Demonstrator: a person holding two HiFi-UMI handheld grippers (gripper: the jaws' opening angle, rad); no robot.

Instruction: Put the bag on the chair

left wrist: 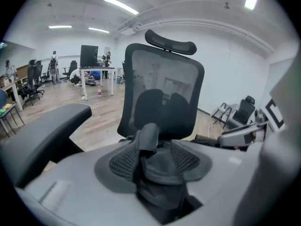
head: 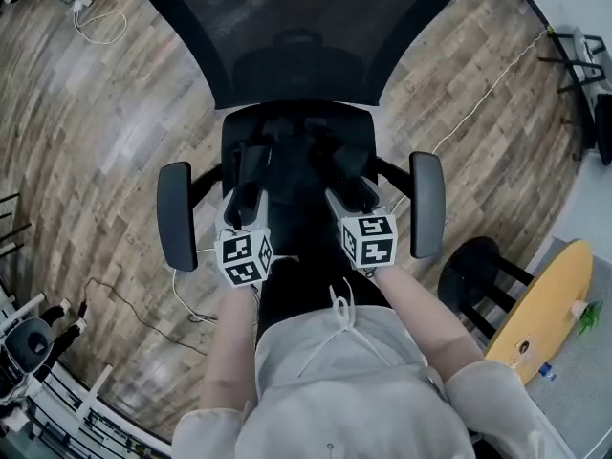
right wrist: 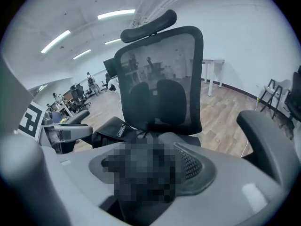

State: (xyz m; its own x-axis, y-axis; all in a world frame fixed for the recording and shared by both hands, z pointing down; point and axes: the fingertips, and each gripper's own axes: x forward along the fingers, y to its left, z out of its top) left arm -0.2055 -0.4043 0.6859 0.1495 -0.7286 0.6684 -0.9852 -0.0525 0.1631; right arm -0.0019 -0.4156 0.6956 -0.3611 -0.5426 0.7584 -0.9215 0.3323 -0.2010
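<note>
A black mesh office chair (head: 296, 27) stands right in front of me, its seat (head: 296, 122) between two armrests (head: 177, 213). A black bag (head: 301, 161) hangs just over the seat, between both grippers. My left gripper (head: 253, 161) is shut on a dark fold of the bag (left wrist: 148, 138), which is pinched between its ribbed pads (left wrist: 121, 161). My right gripper (head: 346, 170) is also at the bag; a mosaic patch covers most of its jaws (right wrist: 150, 166), but dark fabric runs out from between them. The bag's labelled side (right wrist: 110, 128) shows to the left.
Wood floor surrounds the chair, with loose cables (head: 134, 304) at the left. A black stool (head: 473, 275) and a yellow round board (head: 540, 304) stand at my right. A stand (head: 583, 60) is at the far right. Desks and people (left wrist: 89, 65) are far off.
</note>
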